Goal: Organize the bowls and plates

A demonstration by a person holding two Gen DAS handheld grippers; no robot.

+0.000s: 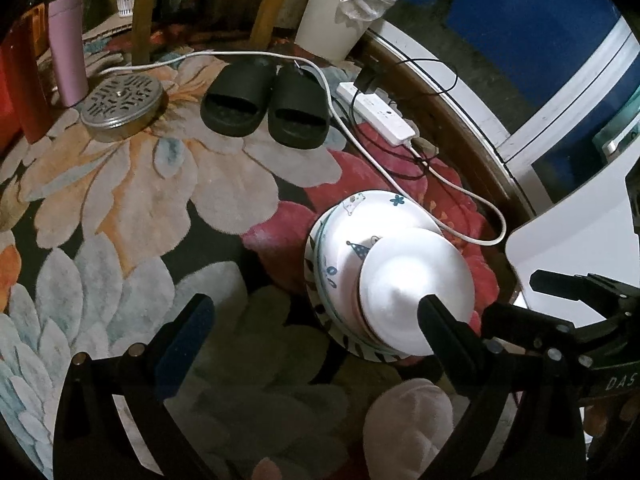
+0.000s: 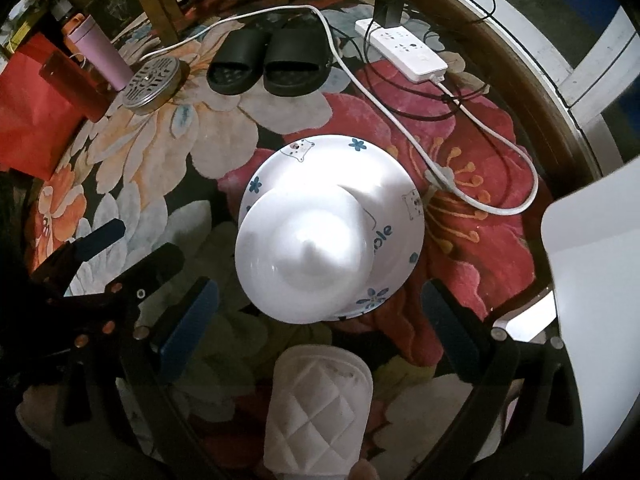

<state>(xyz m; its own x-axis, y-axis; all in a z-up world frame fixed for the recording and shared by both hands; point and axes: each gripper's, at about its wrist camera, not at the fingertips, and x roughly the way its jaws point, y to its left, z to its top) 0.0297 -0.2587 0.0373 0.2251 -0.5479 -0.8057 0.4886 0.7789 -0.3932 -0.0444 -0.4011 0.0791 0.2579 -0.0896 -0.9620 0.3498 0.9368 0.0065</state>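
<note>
A stack of dishes stands on a glass tabletop. A plain white bowl (image 2: 304,256) lies on top, in a larger white bowl with blue flowers and bear drawings (image 2: 348,168). In the left wrist view the white bowl (image 1: 412,280) sits on the patterned bowl (image 1: 372,216), over a plate with a dark leaf rim (image 1: 320,312). My left gripper (image 1: 316,312) is open; its right finger lies over the white bowl's near edge. My right gripper (image 2: 316,300) is open and empty, just in front of the stack.
Through the glass I see a flowered rug, black slippers (image 2: 268,64), a white power strip (image 2: 404,48) with cables, a round metal lid (image 2: 152,84), a pink tumbler (image 2: 100,52) and a white bin (image 1: 340,16). A white quilted slipper (image 2: 316,412) is below. A white board (image 2: 600,272) stands at right.
</note>
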